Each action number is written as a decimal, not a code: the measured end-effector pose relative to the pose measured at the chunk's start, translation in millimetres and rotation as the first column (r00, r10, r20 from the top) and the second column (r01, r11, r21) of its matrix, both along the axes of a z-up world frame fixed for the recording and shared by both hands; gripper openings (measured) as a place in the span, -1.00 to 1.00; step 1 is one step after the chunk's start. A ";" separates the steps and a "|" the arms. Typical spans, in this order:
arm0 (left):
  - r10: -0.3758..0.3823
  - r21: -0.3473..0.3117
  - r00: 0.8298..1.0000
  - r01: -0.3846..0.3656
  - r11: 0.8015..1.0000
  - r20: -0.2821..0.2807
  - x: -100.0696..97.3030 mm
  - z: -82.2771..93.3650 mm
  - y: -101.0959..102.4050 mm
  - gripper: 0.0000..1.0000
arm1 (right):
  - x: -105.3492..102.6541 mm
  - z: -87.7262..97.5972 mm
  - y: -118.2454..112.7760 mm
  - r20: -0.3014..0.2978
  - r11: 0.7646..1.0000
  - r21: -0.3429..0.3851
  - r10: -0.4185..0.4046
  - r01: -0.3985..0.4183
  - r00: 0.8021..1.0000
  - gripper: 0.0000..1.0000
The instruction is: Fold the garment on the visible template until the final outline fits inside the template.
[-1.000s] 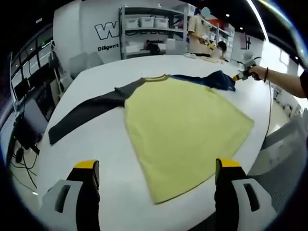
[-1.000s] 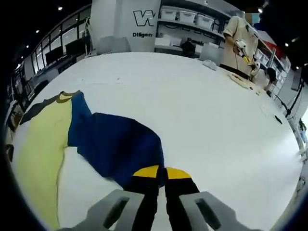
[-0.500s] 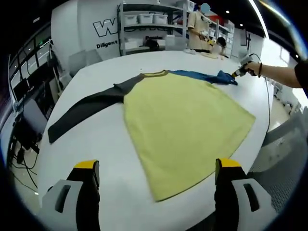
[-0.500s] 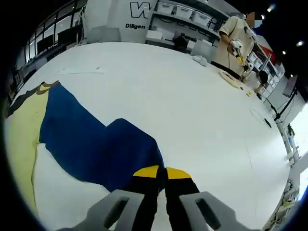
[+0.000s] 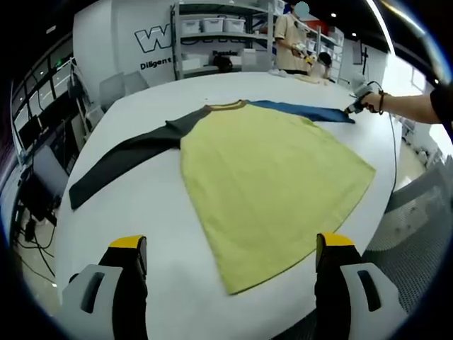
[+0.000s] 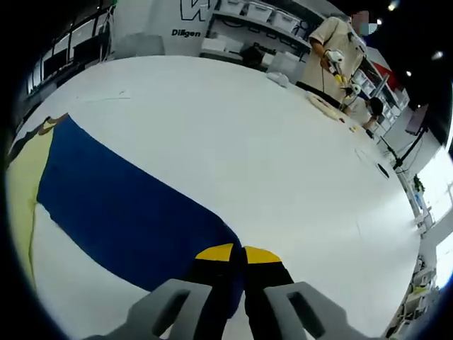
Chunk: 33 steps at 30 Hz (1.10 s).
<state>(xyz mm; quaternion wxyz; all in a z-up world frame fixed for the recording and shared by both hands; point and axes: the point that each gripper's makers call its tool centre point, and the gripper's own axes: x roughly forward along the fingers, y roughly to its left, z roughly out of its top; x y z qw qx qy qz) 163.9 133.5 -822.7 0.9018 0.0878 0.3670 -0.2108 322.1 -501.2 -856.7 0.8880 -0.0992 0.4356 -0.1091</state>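
your raglan shirt [image 5: 272, 177] lies flat on the white table [image 5: 156, 212], yellow body up, dark grey sleeve [image 5: 124, 159] stretched out one way, blue sleeve [image 6: 127, 216] the other. your right gripper [image 6: 237, 256] pinches that blue sleeve's cuff, jaws closed on it. your left gripper [image 5: 230, 248] hovers spread wide, holding nothing. wall lettering [image 5: 159, 37] reads "w", "diligent".

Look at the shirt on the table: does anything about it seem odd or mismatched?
The shirt has a yellow body and unmatched sleeves: the grey sleeve lies loose, while the blue sleeve is stretched flat in the shut right gripper.
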 end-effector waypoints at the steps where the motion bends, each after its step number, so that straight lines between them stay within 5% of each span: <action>1: 0.000 0.001 1.000 0.000 1.000 0.003 0.3 0.4 0.0 0.95 | 0.9 0.3 0.6 0.007 1.000 0.001 0.006 -0.006 1.000 -1.00; 5: 0.002 -0.002 1.000 -0.002 1.000 0.010 1.4 1.7 -0.2 0.98 | 2.0 4.8 1.4 0.047 0.999 0.045 -0.032 0.029 0.998 -0.93; 10: 0.017 -0.008 1.000 -0.017 1.000 0.020 2.9 3.8 2.2 0.98 | -0.9 20.1 9.3 0.120 0.988 0.130 -0.098 0.082 0.988 -0.55; 14: 0.019 -0.013 1.000 -0.019 1.000 0.022 2.8 4.6 1.2 0.98 | -10.7 20.3 18.7 0.114 0.980 0.174 -0.113 0.092 0.987 -0.23; 33: 0.019 -0.036 0.998 -0.017 0.999 0.062 5.4 14.0 -2.0 0.98 | -48.6 -1.2 25.6 0.044 0.937 0.297 -0.207 0.185 0.977 -0.38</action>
